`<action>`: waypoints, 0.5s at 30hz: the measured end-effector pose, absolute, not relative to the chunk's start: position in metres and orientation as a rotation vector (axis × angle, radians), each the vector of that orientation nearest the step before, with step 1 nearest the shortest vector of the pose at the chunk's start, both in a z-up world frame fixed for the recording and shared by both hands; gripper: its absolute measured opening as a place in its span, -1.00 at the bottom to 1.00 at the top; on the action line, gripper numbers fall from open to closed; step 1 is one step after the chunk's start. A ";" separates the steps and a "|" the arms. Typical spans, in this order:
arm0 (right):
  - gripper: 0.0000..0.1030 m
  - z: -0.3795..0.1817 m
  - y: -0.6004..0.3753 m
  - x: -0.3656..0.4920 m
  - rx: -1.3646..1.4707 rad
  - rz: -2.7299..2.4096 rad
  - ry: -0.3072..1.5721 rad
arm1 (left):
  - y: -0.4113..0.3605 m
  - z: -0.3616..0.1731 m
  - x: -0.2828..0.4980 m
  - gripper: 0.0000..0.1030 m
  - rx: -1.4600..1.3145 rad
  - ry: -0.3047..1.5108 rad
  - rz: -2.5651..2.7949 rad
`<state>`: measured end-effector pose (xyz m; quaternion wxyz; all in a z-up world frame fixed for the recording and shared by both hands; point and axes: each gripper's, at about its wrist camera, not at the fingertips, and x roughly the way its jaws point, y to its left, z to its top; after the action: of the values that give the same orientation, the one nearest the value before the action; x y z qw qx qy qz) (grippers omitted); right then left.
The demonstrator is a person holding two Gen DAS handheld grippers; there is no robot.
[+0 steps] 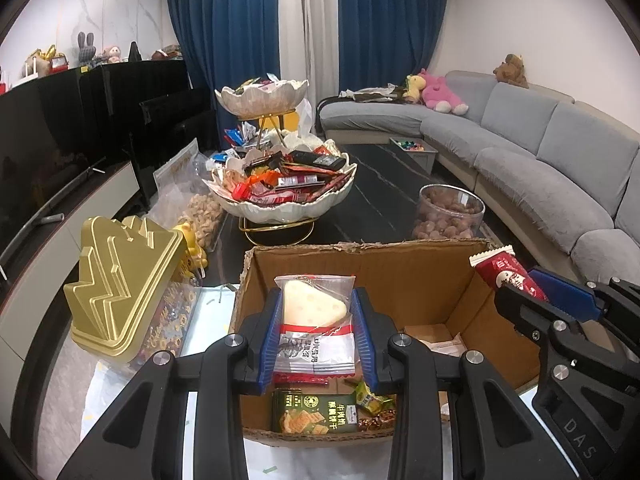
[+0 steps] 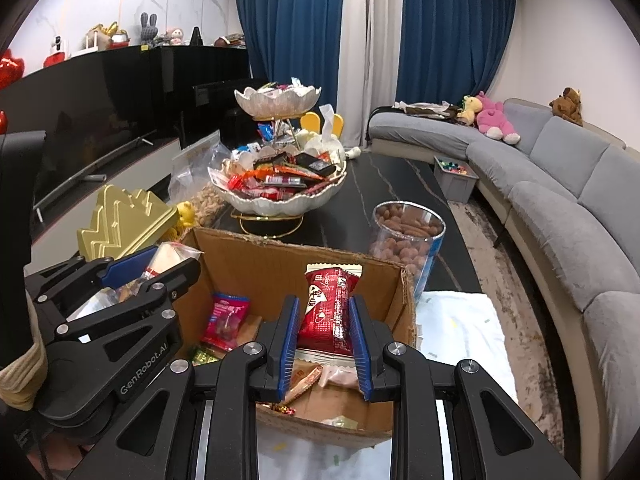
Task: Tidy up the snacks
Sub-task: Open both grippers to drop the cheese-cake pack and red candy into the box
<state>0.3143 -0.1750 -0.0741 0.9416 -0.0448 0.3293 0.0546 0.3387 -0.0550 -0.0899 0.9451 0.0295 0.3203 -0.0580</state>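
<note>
Both claws hang over the open cardboard box [image 1: 400,276], each already loaded. The left claw [image 1: 318,336] pinches a clear packet with a pale wedge-shaped snack [image 1: 316,312]; its blue pads press on the packet's two long edges, and the packet's long axis runs straight out along the fingers, toward the box's far wall. The right claw [image 2: 326,336] pinches a red wrapped snack [image 2: 330,312] the same way, long axis forward, crimped end pointing at the far wall of the box.

Seen from the left wrist, the right claw [image 1: 560,300] sits at the box's right wall with its red snack [image 1: 508,276] raised above the rim. The left claw is over the box's middle, with a green cracker pack [image 1: 314,412] and loose sweets on the box floor directly beneath it.

Beyond the box's far wall, well apart on the dark table [image 1: 380,184], stands the tiered shell bowl [image 1: 288,196] heaped with snacks; the nut jar [image 1: 448,212] stands just past the box's far right corner. My guess is each packet must travel forward over that far wall
</note>
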 end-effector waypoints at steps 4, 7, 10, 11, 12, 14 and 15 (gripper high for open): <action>-0.47 -0.078 -0.175 0.318 -0.094 0.112 0.688 | -0.056 -0.092 0.341 -0.33 0.064 0.666 -0.126; -0.47 -0.078 -0.175 0.320 -0.095 0.117 0.687 | -0.056 -0.091 0.340 -0.32 0.070 0.658 -0.133; -0.46 -0.076 -0.175 0.321 -0.099 0.115 0.676 | -0.054 -0.090 0.340 -0.22 0.064 0.660 -0.132; -0.34 -0.075 -0.175 0.321 -0.100 0.113 0.676 | -0.053 -0.089 0.340 -0.02 0.062 0.661 -0.127; -0.21 -0.074 -0.175 0.321 -0.099 0.108 0.674 | -0.053 -0.089 0.340 0.11 0.061 0.661 -0.122; 0.29 -0.071 -0.178 0.319 -0.095 0.081 0.654 | -0.049 -0.087 0.338 0.25 0.049 0.656 -0.105; 0.38 -0.069 -0.180 0.318 -0.091 0.069 0.647 | -0.047 -0.086 0.339 0.27 0.042 0.658 -0.103</action>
<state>0.3180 -0.1799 -0.0692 0.9465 -0.0448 0.3178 0.0341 0.3386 -0.0466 -0.0860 0.9448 0.0207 0.3231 -0.0506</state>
